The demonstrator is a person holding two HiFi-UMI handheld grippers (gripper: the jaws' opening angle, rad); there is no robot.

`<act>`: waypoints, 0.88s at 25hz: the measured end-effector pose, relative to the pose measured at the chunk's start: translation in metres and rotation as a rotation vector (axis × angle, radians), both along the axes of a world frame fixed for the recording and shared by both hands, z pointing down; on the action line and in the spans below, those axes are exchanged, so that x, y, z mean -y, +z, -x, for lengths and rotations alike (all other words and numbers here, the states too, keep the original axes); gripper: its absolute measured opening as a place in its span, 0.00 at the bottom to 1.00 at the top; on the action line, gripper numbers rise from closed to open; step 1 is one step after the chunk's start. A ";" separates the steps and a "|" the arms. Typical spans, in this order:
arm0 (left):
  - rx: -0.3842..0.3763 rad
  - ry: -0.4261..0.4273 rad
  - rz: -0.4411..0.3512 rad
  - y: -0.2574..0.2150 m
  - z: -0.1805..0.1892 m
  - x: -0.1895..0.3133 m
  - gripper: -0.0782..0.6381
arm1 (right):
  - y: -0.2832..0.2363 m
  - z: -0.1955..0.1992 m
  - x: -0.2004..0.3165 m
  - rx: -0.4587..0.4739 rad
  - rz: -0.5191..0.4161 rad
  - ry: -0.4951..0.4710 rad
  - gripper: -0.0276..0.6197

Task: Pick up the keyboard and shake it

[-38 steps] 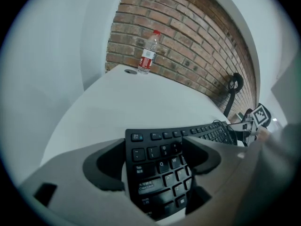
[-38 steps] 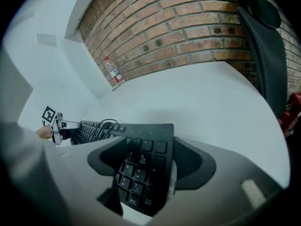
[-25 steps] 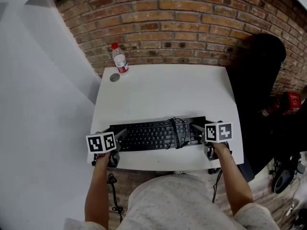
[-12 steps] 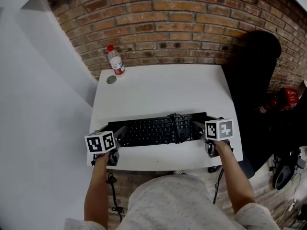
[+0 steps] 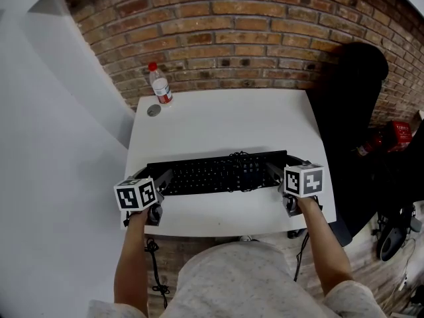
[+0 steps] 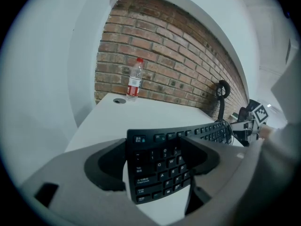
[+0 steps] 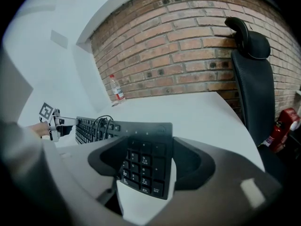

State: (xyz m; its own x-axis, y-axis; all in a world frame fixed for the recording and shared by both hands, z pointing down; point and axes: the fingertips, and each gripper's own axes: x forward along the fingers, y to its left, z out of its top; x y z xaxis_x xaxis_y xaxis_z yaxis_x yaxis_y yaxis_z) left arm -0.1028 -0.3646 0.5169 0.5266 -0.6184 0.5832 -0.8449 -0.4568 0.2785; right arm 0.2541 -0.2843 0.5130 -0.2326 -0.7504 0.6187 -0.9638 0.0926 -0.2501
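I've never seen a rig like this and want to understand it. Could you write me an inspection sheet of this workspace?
Surface: white table.
Job's things: black keyboard near the front edge, tilted, clamped at both ends.
Clutter: water bottle and a small round cap at the back left corner.
Grippers: left claw closed on the keyboard's left end; right claw closed on its number-pad end.
Cables: keyboard cable bundled on the keys; another cord hangs below the table.
Surroundings: brick wall behind, black chair at right, red canister beyond it.
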 end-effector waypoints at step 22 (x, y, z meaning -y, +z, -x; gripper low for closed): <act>0.047 0.041 -0.099 -0.018 0.004 -0.006 0.59 | -0.016 0.004 -0.010 -0.084 -0.192 -0.039 0.50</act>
State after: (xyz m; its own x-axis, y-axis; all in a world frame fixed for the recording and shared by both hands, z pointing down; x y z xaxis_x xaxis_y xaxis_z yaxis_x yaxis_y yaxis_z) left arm -0.1064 -0.3583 0.4992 0.5263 -0.6526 0.5451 -0.8360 -0.5143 0.1915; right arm 0.2504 -0.2742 0.4973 -0.2177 -0.8477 0.4837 -0.9752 0.1684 -0.1437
